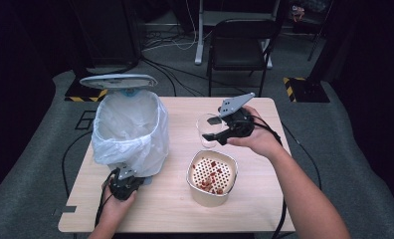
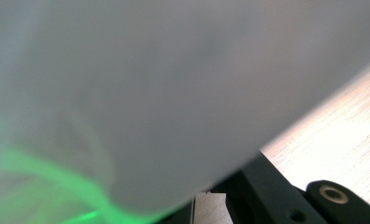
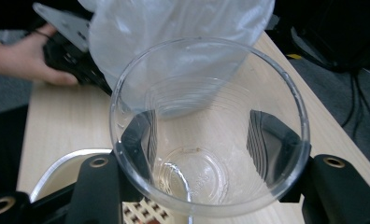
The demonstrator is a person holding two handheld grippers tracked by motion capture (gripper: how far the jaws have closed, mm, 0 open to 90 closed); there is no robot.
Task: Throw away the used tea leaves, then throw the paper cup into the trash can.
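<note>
A clear plastic cup (image 1: 208, 130) hangs above the table just behind a beige bowl (image 1: 210, 196). My right gripper (image 1: 219, 133) is shut on its sides. In the right gripper view I look into the cup (image 3: 197, 177), which looks empty, with a black jaw on each side of it. The bowl holds a perforated insert with small red pieces (image 1: 211, 180) on it. My left gripper (image 1: 125, 184) sits at the foot of a bin lined with a white bag (image 1: 130, 129). The bag (image 2: 150, 93) hides its fingertips.
The bin's grey lid (image 1: 118, 80) stands raised at the back. The wooden table (image 1: 175, 209) has bare room along its front and right side. A black chair (image 1: 240, 40) and cables stand on the floor beyond the far edge.
</note>
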